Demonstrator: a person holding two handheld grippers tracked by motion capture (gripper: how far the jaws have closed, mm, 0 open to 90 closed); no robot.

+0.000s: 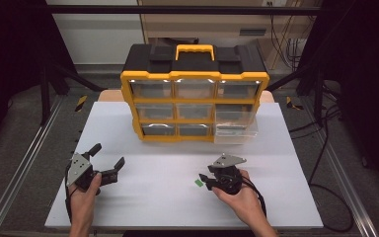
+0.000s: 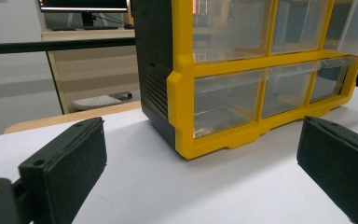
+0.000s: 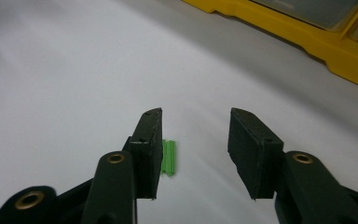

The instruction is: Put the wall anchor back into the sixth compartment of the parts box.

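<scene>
Right tool (image 3: 195,149) is sitting half-open over the green piece (image 3: 168,157), which is hugging its nine-o'clock pad (image 3: 150,140), probably untouched, pointing twelve.

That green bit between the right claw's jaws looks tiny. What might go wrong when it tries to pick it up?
1. The green piece lies flat on the table, hard against one jaw of the right claw, not centred; closing may push it aside instead of pinching it.
2. It is thin, so the pads might scrape the table or pass over it.
3. One drawer of the organizer sticks out; a small piece could slip on the way there.
</scene>
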